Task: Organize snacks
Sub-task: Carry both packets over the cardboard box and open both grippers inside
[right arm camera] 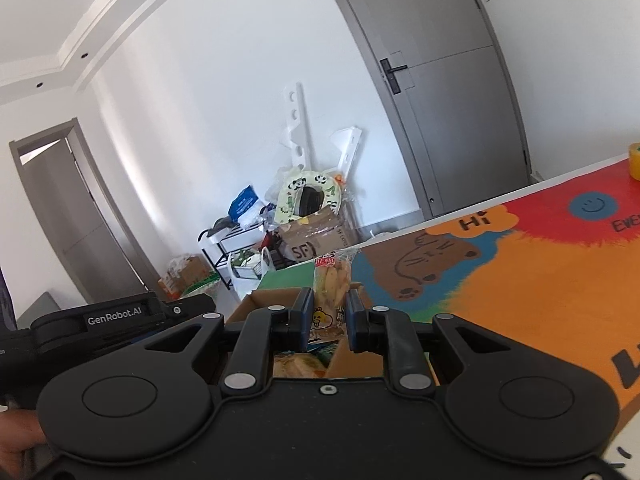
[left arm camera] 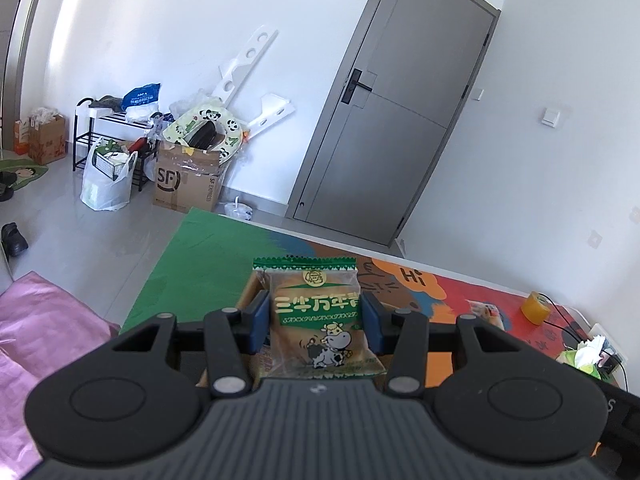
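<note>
A: Why is the left tool (left arm camera: 316,320) carrying that green-and-tan snack packet (left arm camera: 318,320) upright like that?

B: Its blue pads (left arm camera: 260,320) pinch the packet by its two side edges, so the printed face with the little cow looks back at the camera and the crimped top stands above the pads. A flat pouch held by the edges doesn't fold over. It sits in the lower middle of the frame, lifted clear of the desk (left arm camera: 200,264).

A: And beneath it?

B: A cardboard box (left arm camera: 248,300) shows just behind and under the packet. My guess is that's where the snacks get sorted, so the packet hangs over it, ready to go in or freshly taken out; I can't tell which.

A: The right tool (right arm camera: 328,316)?

B: Pressed nearly together on a slim clear pack of yellow snacks (right arm camera: 332,284) with a red label at the top. The pack is narrow, so the jaws stand very close. It also stands upright at centre frame, above the open box (right arm camera: 268,300), where other wrappers lie.

A: Both over the same box?

B: It looks so. The other tool's body shows at the lower left of the right view, so the two are side by side.
</note>
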`<state>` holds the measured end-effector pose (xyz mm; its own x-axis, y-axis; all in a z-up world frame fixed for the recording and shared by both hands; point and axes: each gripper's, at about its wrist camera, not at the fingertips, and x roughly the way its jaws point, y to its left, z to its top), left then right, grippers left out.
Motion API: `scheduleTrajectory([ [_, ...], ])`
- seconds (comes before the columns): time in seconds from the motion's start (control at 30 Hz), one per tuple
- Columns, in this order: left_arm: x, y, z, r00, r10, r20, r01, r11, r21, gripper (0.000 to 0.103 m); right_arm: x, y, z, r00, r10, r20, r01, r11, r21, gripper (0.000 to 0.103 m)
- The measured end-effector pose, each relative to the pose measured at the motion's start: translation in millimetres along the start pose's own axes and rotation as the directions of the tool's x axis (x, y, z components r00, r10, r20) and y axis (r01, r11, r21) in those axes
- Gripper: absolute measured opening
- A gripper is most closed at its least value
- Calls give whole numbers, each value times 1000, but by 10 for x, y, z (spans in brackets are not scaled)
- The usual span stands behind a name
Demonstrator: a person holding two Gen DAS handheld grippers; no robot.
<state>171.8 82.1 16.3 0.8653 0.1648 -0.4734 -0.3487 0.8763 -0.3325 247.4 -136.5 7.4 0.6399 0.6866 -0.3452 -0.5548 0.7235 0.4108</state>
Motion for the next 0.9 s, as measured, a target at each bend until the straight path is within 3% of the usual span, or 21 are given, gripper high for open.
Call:
scheduleTrajectory([
  [0.33, 30, 204, 33, 1000, 5, -7, -5, 1000, -30, 47, 234, 232, -1, 999, 19, -32, -20, 1000, -16, 19],
  [0.47, 40, 212, 18, 1000, 1, -14, -2, 999, -33, 47, 286, 244, -43, 998, -29, -51, 28, 999, -15, 46],
  [0.77, 113, 183, 38, 999, -19, -37, 18, 1000, -21, 47, 142, 144, -25, 997, -62, -36, 62, 998, 7, 49],
  [0.9, 113, 108, 18, 998, -26, -54, 26, 1000, 4, 62, 79, 105, -29, 997, -64, -31, 64, 998, 8, 51],
])
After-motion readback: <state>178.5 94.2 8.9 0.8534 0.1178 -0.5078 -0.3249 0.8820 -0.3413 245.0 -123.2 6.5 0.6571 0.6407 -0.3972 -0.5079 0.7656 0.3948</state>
